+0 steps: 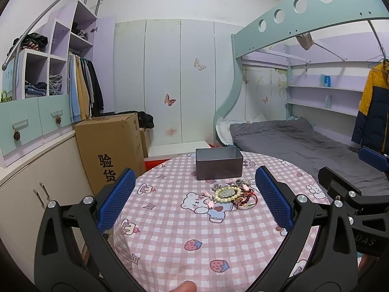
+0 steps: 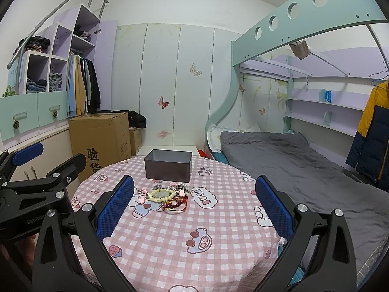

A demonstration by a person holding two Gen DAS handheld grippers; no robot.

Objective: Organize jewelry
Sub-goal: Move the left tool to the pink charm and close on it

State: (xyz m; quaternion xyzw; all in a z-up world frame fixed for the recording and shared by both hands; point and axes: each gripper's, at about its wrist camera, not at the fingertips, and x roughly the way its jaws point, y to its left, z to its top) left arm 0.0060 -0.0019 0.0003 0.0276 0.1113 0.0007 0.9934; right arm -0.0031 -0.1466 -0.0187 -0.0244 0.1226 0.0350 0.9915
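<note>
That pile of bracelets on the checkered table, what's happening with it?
A person holds a two-finger tool in each hand, left gripper and right gripper, both open with nothing between the fingers. The jewelry pile, with a pale bead bracelet and red bangles, lies untouched on the tablecloth, just in front of an open grey tin box. Sorting hasn't started.

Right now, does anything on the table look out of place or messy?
Only the jewelry: bracelets and small charms lie tangled in one heap on the tablecloth in front of the grey box, none visibly inside. Both grippers are open and empty.
</note>
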